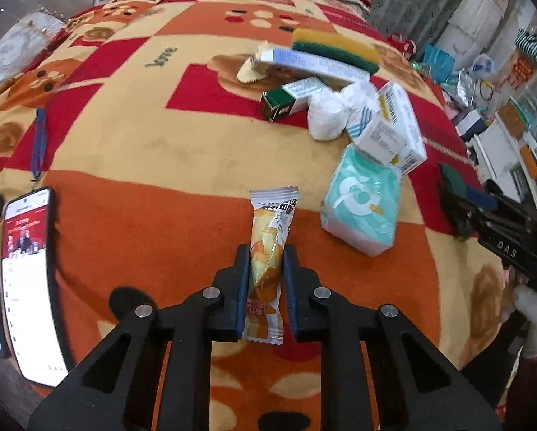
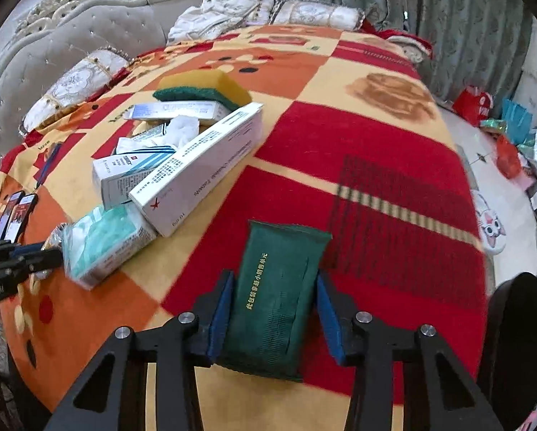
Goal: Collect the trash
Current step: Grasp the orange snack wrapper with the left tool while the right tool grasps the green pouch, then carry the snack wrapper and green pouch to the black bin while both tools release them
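Note:
My left gripper (image 1: 265, 251) is shut on a yellow and white snack wrapper (image 1: 269, 251) that lies lengthwise between the fingers on the blanket. My right gripper (image 2: 273, 280) holds a dark green tissue pack (image 2: 275, 294) between its blue pads; the pads touch its sides. The right gripper also shows at the right edge of the left wrist view (image 1: 484, 212). A pile of trash lies beyond: a teal tissue pack (image 1: 361, 203), white medicine boxes (image 1: 390, 129), a crumpled white tissue (image 1: 331, 113), a green box (image 1: 286, 102) and a yellow-green sponge (image 1: 334, 50).
Everything lies on a bed with a red, orange and yellow blanket (image 1: 142, 136). Two lit phones (image 1: 27, 280) lie at the left edge. A blue pen (image 1: 38, 143) lies farther back. Pillows (image 2: 78, 82) and a padded headboard stand behind. Cluttered floor lies to the right (image 2: 512, 143).

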The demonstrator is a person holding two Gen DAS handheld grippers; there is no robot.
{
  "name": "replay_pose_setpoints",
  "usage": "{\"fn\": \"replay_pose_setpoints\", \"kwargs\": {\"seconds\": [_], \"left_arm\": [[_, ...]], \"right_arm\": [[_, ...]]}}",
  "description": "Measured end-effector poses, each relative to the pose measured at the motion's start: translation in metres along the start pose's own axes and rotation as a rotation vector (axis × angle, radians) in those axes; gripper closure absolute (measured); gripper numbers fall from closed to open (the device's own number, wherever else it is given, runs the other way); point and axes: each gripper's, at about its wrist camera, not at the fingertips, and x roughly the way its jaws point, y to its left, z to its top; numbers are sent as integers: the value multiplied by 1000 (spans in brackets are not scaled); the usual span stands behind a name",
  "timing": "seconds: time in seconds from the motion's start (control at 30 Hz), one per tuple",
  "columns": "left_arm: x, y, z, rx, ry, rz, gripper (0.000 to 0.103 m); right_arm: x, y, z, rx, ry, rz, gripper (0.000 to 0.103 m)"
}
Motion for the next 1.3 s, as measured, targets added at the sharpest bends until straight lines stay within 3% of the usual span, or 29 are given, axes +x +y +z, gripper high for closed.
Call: {"fn": "replay_pose_setpoints", "kwargs": {"seconds": [0.2, 0.6, 1.3], "left_arm": [[-31, -25, 7, 48, -64, -34, 88], [-42, -105, 33, 147, -143, -99, 88], [-40, -189, 56, 243, -168, -201, 88]], "right_arm": [[-29, -10, -5, 29, -53, 41, 60], [-68, -27, -2, 49, -122, 1, 60], [-106, -73, -13, 138, -187, -50, 60]]}}
